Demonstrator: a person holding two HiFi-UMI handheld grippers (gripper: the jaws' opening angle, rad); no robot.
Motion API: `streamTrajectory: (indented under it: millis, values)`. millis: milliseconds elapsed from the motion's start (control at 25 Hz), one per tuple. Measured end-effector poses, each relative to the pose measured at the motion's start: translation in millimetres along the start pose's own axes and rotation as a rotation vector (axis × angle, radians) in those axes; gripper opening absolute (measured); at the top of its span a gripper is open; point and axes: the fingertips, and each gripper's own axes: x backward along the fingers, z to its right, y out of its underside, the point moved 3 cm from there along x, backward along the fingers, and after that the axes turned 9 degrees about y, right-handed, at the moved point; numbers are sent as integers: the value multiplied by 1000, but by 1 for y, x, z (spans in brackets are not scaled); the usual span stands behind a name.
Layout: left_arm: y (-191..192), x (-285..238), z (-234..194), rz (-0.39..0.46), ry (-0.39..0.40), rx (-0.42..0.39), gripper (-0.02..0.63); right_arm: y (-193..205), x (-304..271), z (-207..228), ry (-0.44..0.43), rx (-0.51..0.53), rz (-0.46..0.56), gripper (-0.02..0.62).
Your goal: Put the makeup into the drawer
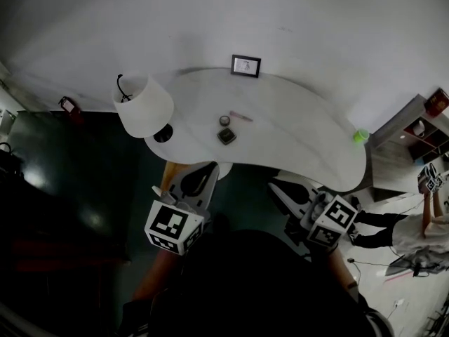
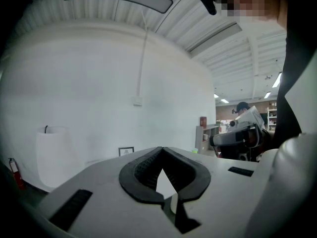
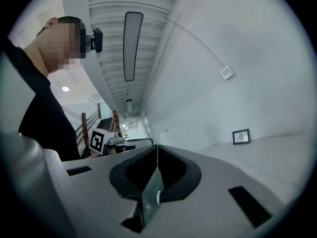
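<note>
In the head view, the makeup lies mid-table on the white table: a small round jar, a dark square compact just below it and a pink stick beside the jar. The left gripper and the right gripper hover at the table's near edge, apart from the makeup. A white lamp stands at the left.

In the left gripper view, the jaws are pressed together with nothing between them, facing a picture frame.

In the right gripper view, the jaws meet, empty.
</note>
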Motion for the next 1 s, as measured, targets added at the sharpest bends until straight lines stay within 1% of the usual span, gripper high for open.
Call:
streamTrajectory:
  millis: [160, 320, 480, 600, 720, 800, 1000]
  values:
    - [-3, 1, -35, 5, 4, -5, 11, -1, -36, 9, 16, -21, -18, 15]
    - [2, 7, -68, 19, 14, 26, 11, -6, -75, 8, 18, -16, -34, 15]
    - [9, 15, -91, 1, 42, 39, 11, -10, -113, 1, 8, -12, -43, 15]
    - [15, 19, -111, -12, 39, 45, 11, -8, -136, 0, -2, -17, -57, 15]
    - [21, 20, -127, -3, 30, 75, 11, 0, -151, 2, -12, -23, -93, 15]
    - [27, 16, -136, -5, 26, 90, 11, 6, -159, 10, -6, -24, -111, 15]
    - [30, 0, -149, -5, 18, 75, 11, 10, -171, 41, 10, -40, -137, 16]
